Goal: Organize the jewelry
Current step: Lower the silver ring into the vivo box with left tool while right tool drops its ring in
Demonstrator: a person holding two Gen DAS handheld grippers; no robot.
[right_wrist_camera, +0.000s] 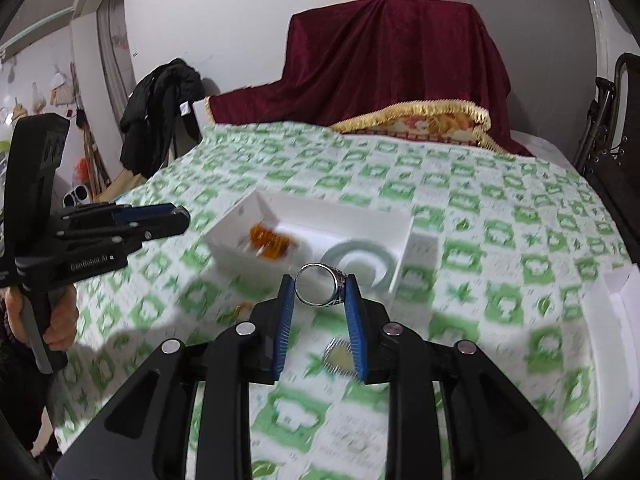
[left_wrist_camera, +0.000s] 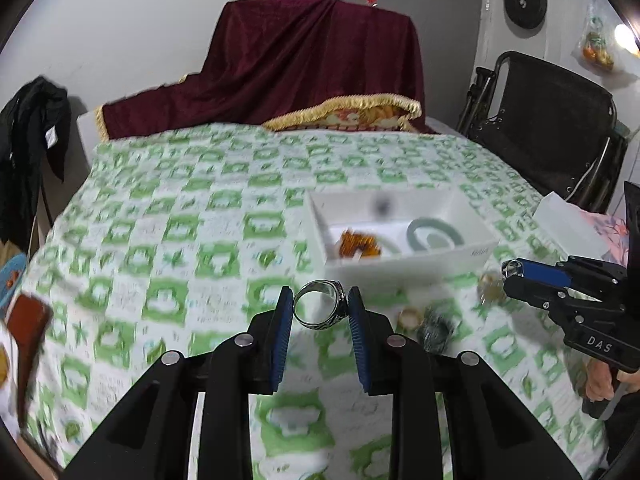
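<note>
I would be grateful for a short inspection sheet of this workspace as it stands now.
Surface: green-and-white patterned tablecloth, blurred by motion.
Job's things: open white cardboard box holding a pale green bangle and an amber bead piece; a small gold ring and a dark bead cluster lie loose on the cloth.
Clutter: nothing seen.
Grippers: left gripper shut on a carved silver ring; right gripper shut on a second silver ring.
Cables: nothing seen.
Surroundings: maroon velvet drape, black folding chair, black jacket.
</note>
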